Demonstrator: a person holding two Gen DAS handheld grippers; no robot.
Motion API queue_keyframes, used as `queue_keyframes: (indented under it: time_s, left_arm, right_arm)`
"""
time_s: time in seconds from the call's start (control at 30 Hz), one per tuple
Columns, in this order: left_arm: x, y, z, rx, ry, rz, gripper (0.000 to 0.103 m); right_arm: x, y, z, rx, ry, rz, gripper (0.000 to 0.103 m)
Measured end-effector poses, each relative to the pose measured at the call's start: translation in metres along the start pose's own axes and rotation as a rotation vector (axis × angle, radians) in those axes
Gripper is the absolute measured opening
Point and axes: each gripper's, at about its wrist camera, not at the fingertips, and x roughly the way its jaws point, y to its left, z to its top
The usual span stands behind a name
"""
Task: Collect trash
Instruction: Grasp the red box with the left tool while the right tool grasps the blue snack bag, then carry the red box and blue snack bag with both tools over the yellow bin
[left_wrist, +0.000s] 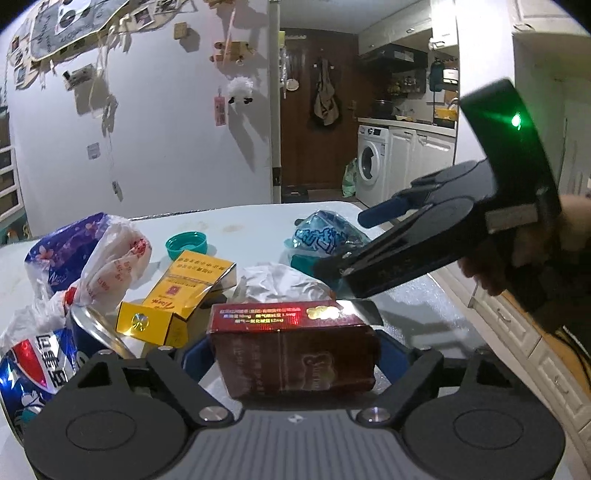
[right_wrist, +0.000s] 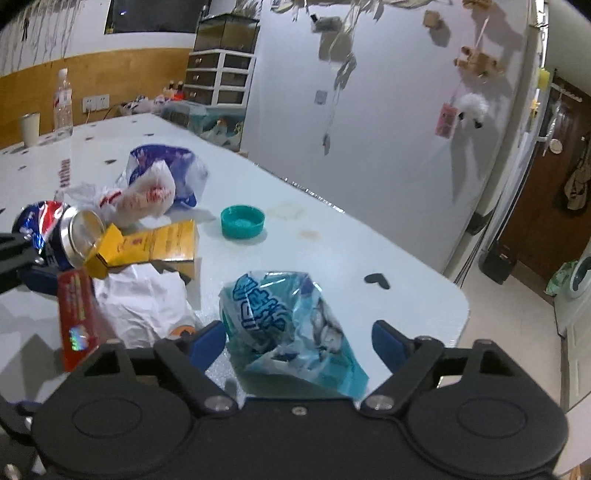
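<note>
While both hands hover low over the white counter (right_wrist: 351, 236), the left gripper (left_wrist: 295, 354) straddles a red box (left_wrist: 295, 354); whether its pads press the box I cannot tell. Right gripper (right_wrist: 299, 341) frames a crumpled teal wrapper (right_wrist: 284, 321), jaws apart, pads not touching. Further trash lies close by: yellow box (left_wrist: 177, 299), crushed blue can (right_wrist: 55, 236), white tissue (right_wrist: 144, 302), teal cap (right_wrist: 242, 220), plastic bags (right_wrist: 159, 184).
</note>
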Motion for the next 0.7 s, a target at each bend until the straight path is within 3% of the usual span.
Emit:
queue_keyframes:
  time_s: [0.07, 0.17, 0.37, 0.7]
  left_arm:
    - [-0.001, 0.0, 0.0, -0.006, -0.001, 0.003, 0.085]
    - [-0.003, 0.0, 0.0, -0.012, 0.002, 0.008, 0.083]
    - [-0.006, -0.002, 0.0, -0.031, 0.005, 0.031, 0.081]
    - [-0.015, 0.002, -0.003, -0.104, 0.004, 0.041, 0.08]
  right_arm:
    - [0.001, 0.0, 0.0, 0.02, -0.017, -0.023, 0.069]
    - [0.004, 0.002, 0.0, 0.053, -0.004, -0.004, 0.064]
    - [0.001, 0.008, -0.004, 0.117, 0.04, -0.047, 0.048]
    - [-0.035, 0.01, -0.018, 0.185, 0.027, -0.068, 0.042]
